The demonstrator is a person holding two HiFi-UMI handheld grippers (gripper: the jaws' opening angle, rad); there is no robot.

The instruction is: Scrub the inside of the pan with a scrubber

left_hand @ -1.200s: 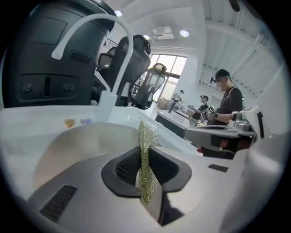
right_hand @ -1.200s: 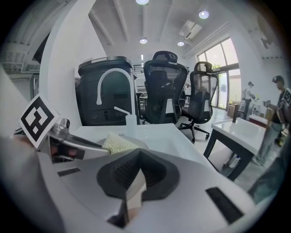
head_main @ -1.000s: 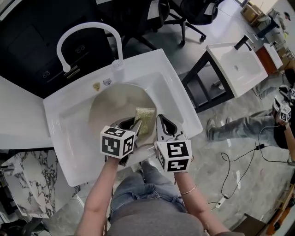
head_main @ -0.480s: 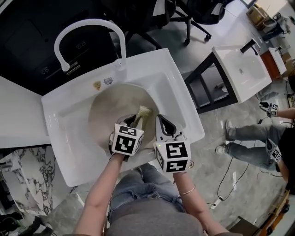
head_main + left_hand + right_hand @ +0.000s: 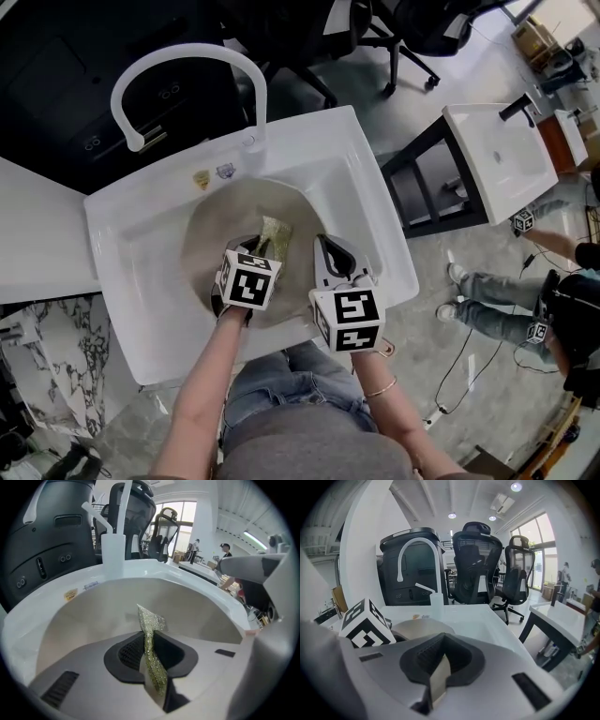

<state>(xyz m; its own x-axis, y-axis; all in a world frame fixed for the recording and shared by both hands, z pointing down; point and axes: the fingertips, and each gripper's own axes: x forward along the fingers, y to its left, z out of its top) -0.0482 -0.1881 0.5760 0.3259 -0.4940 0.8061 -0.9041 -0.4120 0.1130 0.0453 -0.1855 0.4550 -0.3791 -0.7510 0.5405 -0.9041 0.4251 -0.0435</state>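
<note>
Head view looks down on a white sink point(image 5: 131, 272) with an arched white faucet point(image 5: 187, 52) at its far edge and a round, pale beige pan point(image 5: 211, 234) lying in the basin. The left gripper point(image 5: 255, 251) reaches over the middle of the pan, its jaws clamped on a thin, glittery yellow-green scrubber point(image 5: 275, 234). The left gripper view shows the scrubber pinched edge-on in the dark jaw pads, its free end standing up above them with the pan's inner wall behind it; whether it touches the pan I cannot tell. The right gripper point(image 5: 328, 251) sits just beside the left one, over the pan's right rim. In the right gripper view its jaws are together, only a thin pale strip showing in the seam, and no contact with the pan can be made out. Beyond the sink stand black chairs point(image 5: 412, 23), and to the right a second sink point(image 5: 497, 155) on a dark frame.
</note>
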